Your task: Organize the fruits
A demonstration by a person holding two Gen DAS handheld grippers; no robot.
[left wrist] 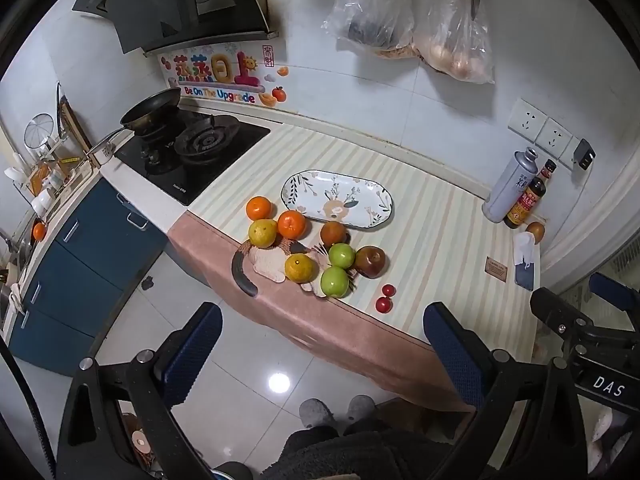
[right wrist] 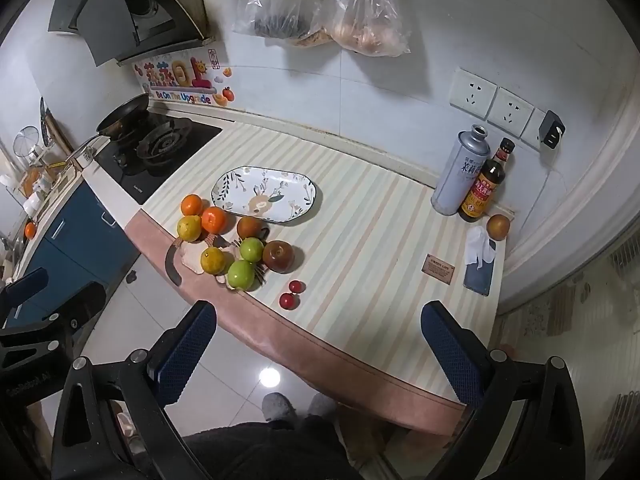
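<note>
**A:** How do your grippers stand?

**B:** Your left gripper (left wrist: pixel 320 364) hangs short of the counter edge with its blue pads spread wide and nothing between them. Your right gripper (right wrist: pixel 316 360) is the same: jaws wide apart, empty, tilted down toward the striped counter mat (right wrist: pixel 360 216).

**A:** Where is the fruit, taking the oval floral plate (right wrist: pixel 266 194) as the mark?

**B:** The plate is bare. Just beside its left end you have two orange mandarins (right wrist: pixel 191 205) (right wrist: pixel 214 220), with a yellow-green citrus (right wrist: pixel 189 228) touching them on the near side. At the plate's near rim sits a brownish-orange fruit (right wrist: pixel 249 226). Nearer to you than that lie two green apples (right wrist: pixel 251 249) (right wrist: pixel 241 274), a dark red apple (right wrist: pixel 278 256) touching the farther one, and another yellow-green citrus (right wrist: pixel 212 260) to their left. Several of these rest on a cat-shaped woven mat (right wrist: pixel 192 258).

**A:** Anything apart from the cluster?

**B:** Two small red fruits (right wrist: pixel 287 301) (right wrist: pixel 297 287), perhaps cherry tomatoes, touch each other near the counter edge, well nearer to you than the plate. Far right of the plate a round brown fruit (right wrist: pixel 498 226) sits by the soy sauce bottle (right wrist: pixel 482 188).
</note>
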